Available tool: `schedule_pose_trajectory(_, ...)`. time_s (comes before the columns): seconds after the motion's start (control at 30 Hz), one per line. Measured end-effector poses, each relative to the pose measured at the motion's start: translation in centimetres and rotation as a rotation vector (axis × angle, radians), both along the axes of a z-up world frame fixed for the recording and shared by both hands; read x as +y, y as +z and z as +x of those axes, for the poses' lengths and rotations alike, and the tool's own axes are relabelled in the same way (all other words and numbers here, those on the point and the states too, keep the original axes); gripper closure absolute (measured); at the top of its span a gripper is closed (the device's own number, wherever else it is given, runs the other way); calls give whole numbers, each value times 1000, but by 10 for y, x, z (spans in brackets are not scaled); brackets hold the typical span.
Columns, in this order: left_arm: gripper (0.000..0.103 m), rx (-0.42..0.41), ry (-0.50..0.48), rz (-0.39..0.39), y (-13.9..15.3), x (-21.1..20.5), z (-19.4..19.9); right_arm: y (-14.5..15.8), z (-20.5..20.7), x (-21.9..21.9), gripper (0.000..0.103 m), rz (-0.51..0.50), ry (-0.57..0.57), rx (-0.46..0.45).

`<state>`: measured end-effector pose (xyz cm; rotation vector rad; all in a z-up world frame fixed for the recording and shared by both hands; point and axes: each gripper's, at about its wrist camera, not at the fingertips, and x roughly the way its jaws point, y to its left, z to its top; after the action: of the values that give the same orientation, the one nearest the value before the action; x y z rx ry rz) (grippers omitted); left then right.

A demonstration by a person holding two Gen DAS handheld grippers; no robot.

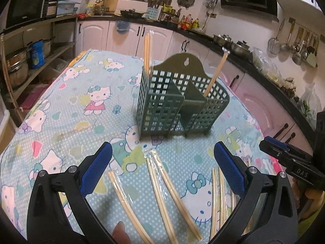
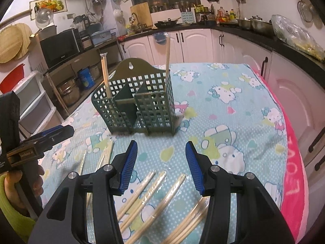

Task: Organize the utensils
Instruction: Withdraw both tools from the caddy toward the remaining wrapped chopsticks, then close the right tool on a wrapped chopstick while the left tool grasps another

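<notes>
A green lattice utensil holder (image 1: 178, 103) stands on the Hello Kitty tablecloth (image 1: 85, 109); it also shows in the right wrist view (image 2: 138, 103). Wrapped chopstick pairs stand in its outer compartments (image 1: 147, 52) (image 1: 216, 73). Several wrapped chopstick pairs (image 1: 160, 195) lie on the cloth in front of it, also seen in the right wrist view (image 2: 154, 195). My left gripper (image 1: 162, 168) is open and empty above the lying chopsticks. My right gripper (image 2: 161, 164) is open and empty above the same pile, and shows at the right edge of the left wrist view (image 1: 284, 156).
White kitchen cabinets (image 1: 126, 34) and a black counter with pots and bottles run behind and to the right of the table. Open shelves with pots (image 1: 18, 69) stand on the left. A pink cloth (image 2: 294, 162) hangs over the table's right edge.
</notes>
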<state>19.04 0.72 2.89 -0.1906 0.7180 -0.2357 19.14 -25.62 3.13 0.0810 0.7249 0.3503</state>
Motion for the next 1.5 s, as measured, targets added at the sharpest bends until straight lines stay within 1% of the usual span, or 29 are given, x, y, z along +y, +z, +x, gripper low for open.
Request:
schedule_pose_trajectory(0.37,11,67,-17,46,-25,-6,-7,-25,-10,-4,56,-10,-4,56)
schedule_pose_trajectory(0.5,12,97,-17,74,-35,-6,-10,-34,-13,-4,56,-12,-3,73)
schedule_pose_trajectory(0.57,16,115,-15,98,-40,-6,-9,-39,-14,-4,56,-16,-4,81)
schedule_pose_trajectory(0.63,25,134,-23,112,-45,-6,-9,-42,-15,-5,56,-15,-4,88)
schedule_pose_trajectory(0.67,27,146,-26,116,-47,-6,-9,-43,-15,-4,56,-15,-4,90)
schedule_pose_trajectory(0.73,41,174,-33,130,-53,-7,-8,-46,-16,-4,56,-17,-3,94)
schedule_pose_trajectory(0.77,44,185,-37,134,-56,-8,-8,-46,-16,-3,56,-18,-3,96)
schedule_pose_trajectory(0.83,56,217,-46,132,-62,-8,-5,-48,-16,-3,56,-19,-2,99)
schedule_pose_trajectory(0.87,58,228,-49,135,-64,-8,-4,-48,-16,-3,56,-19,-2,101)
schedule_pose_trajectory(0.93,66,251,-51,139,-68,-9,-2,-50,-16,-3,56,-20,-2,103)
schedule_pose_trajectory(1.07,68,273,-54,154,-72,-12,4,-54,-14,-2,56,-28,-3,115)
schedule_pose_trajectory(1.13,72,281,-57,173,-75,-16,8,-57,-12,-1,56,-38,-10,126)
schedule_pose_trajectory(1.27,73,293,-61,210,-76,-23,16,-65,-4,-1,56,-61,-20,157)
schedule_pose_trajectory(1.33,74,304,-65,213,-76,-24,22,-70,1,-2,56,-74,-30,174)
schedule_pose_trajectory(1.4,74,316,-65,214,-77,-24,28,-74,6,-2,59,-80,-36,193)
schedule_pose_trajectory(1.43,74,324,-66,212,-77,-24,32,-76,9,-1,64,-88,-37,204)
schedule_pose_trajectory(1.47,74,328,-67,212,-77,-24,35,-78,12,-1,66,-94,-38,213)
schedule_pose_trajectory(1.5,74,333,-69,215,-77,-24,38,-80,15,0,66,-98,-37,221)
